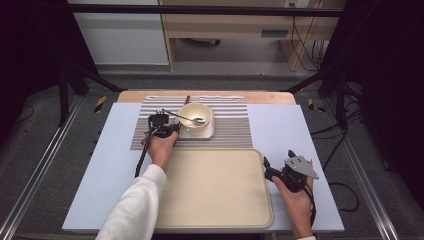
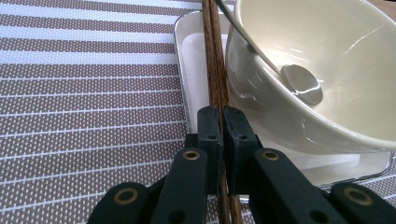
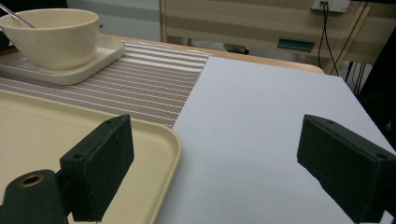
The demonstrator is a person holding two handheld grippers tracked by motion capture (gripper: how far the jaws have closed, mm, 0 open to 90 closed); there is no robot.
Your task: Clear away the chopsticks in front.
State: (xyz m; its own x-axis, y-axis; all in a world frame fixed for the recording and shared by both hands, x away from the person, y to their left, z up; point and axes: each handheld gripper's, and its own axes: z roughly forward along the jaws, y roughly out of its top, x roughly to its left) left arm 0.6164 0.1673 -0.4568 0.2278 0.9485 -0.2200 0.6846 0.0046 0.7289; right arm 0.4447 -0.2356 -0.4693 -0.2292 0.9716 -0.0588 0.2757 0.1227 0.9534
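Striped placemat [image 2: 70,93] under dish. Left gripper [image 2: 219,121] clamps chopsticks [image 2: 215,56] beside bowl [image 2: 327,70], probably for lifting. Right gripper [image 3: 215,163] idle, jaws spread, by tray [image 3: 42,135].

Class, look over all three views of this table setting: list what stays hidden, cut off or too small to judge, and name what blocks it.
- Chopsticks: far ends cut off by the top edge of the left gripper view; in the high view too small to count.
- Spoon: handle end runs out of the left gripper view.
- Square plate: mostly covered by the bowl.
- Tray: near side hidden behind the right gripper and cut by the frame edge.
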